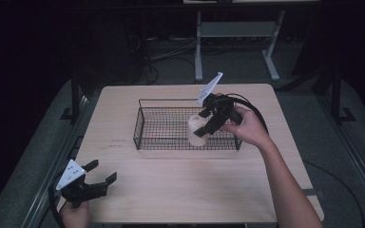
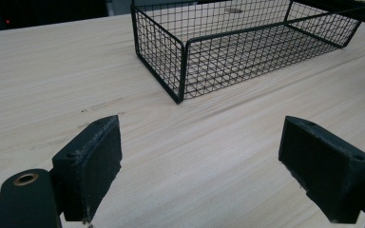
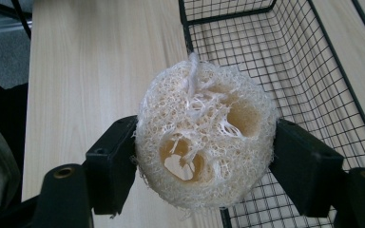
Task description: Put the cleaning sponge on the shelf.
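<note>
At about 7 o'clock on the pale wooden table, nearest the camera, the left gripper rests low by the table's near-left corner, held by a hand at the frame's bottom edge. Its jaws stand wide apart with nothing between them; in the left gripper view its two black pads frame bare wood grain, with the corner of a black wire basket beyond at 12 o'clock.

Farther out, at about 3 o'clock from the table's centre, a person's right hand reaches in over the basket's right end, carrying the right gripper. Its jaws are closed on a pale, fibrous loofah sponge, held at the near wall of the basket toward its right end. In the right gripper view the loofah sponge is pinched from both sides, its holed cut face toward the camera, straddling the basket's wire wall.
</note>
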`<state>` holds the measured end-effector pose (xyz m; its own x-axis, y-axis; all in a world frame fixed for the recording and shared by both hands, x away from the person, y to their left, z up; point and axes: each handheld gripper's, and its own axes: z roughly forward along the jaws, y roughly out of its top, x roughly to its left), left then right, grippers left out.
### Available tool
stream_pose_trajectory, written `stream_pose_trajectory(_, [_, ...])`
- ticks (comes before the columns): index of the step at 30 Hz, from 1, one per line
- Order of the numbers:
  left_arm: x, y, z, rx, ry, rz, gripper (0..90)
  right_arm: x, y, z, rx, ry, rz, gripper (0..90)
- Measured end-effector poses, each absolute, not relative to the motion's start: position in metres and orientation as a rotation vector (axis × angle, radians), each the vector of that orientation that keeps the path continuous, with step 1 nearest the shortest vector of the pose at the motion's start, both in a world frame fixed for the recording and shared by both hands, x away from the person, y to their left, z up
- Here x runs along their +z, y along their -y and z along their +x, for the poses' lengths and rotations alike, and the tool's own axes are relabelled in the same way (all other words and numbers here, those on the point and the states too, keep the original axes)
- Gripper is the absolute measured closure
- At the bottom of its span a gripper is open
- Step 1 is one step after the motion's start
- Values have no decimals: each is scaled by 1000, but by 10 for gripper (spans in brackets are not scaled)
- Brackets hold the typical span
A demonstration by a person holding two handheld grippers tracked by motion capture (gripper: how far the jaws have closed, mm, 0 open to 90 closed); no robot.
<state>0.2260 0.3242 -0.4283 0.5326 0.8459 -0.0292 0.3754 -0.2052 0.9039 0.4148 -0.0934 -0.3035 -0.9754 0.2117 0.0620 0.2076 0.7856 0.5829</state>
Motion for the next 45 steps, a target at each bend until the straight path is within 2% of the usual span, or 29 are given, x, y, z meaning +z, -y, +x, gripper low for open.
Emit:
stream_pose_trajectory(31, [-429,-324,230,599,-1010,1798,138,-299,83,474,784,-2934,479,276])
stream_pose_trajectory(45, [-430,-325,231,592,-1012,1797,138,-332,86,499,737,-2956,569,276])
